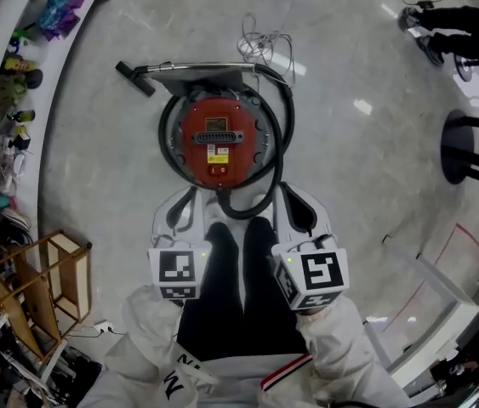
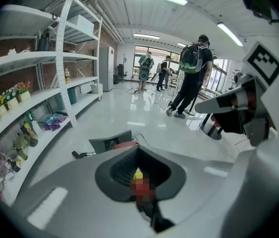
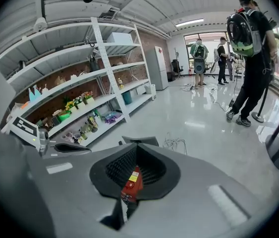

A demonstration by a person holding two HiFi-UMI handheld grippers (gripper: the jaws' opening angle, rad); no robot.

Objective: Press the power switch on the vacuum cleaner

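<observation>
The vacuum cleaner (image 1: 219,141) is a round red canister on the floor, ringed by a black hose (image 1: 283,134). Its metal wand (image 1: 196,68) lies across the far side. A small red button (image 1: 219,170) sits on the lid's near edge. My left gripper (image 1: 190,195) and right gripper (image 1: 290,194) hover just short of the canister, one on each side, both shut and holding nothing. The left gripper view shows that gripper (image 2: 138,150) with the canister's red top (image 2: 125,145) just past its tips. In the right gripper view the canister (image 3: 132,182) shows red through the hollow of the gripper (image 3: 137,147).
White shelves (image 1: 5,100) with toys curve along the left, and a wooden rack (image 1: 48,287) stands at the lower left. A loose white cable (image 1: 265,45) lies beyond the vacuum. A black stool base (image 1: 460,147) and a person's feet (image 1: 426,32) are at the right.
</observation>
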